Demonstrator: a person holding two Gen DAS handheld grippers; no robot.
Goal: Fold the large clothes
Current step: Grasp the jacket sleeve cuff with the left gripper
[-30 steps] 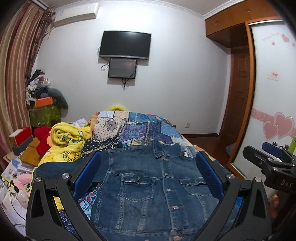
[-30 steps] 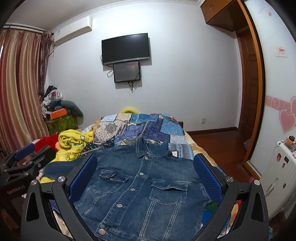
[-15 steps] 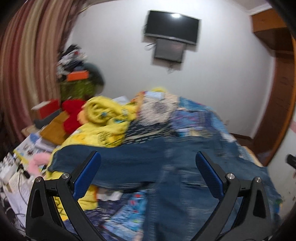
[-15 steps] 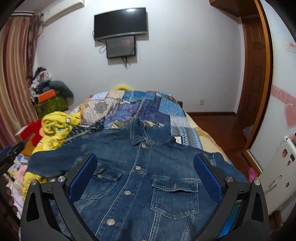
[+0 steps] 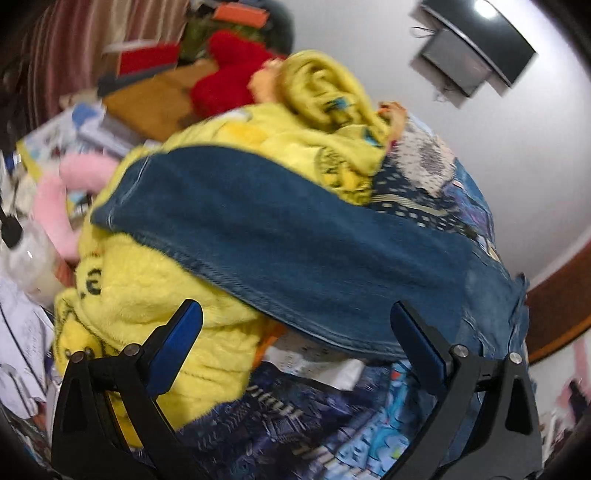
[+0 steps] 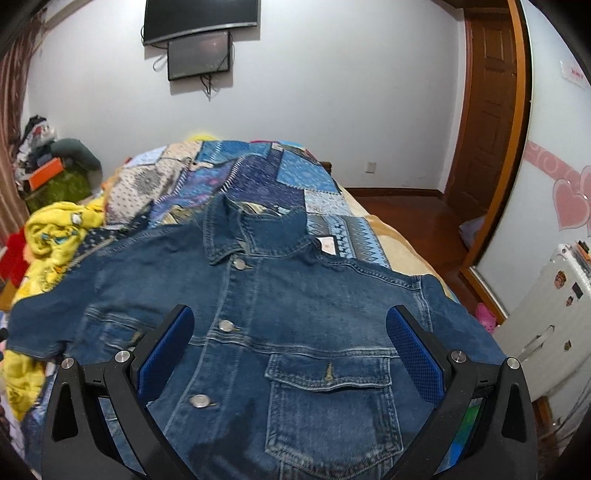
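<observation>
A blue denim jacket (image 6: 295,325) lies front up on the bed, buttoned, collar toward the far wall. Its left sleeve (image 5: 280,240) stretches out over a yellow fleece blanket (image 5: 147,295) in the left wrist view. My left gripper (image 5: 295,332) is open and empty, just in front of that sleeve's lower edge. My right gripper (image 6: 290,336) is open and empty, hovering over the jacket's chest above the right breast pocket (image 6: 328,384).
A patchwork quilt (image 6: 258,177) covers the bed behind the jacket. Red and pink plush toys (image 5: 229,74), boxes and papers crowd the left side. A wooden door (image 6: 484,110), a white appliance (image 6: 546,306) and a wall TV (image 6: 199,14) stand around the bed.
My left gripper swung left and down from the jacket's front to its left sleeve. My right gripper moved forward and lower over the jacket. Both stayed open.
</observation>
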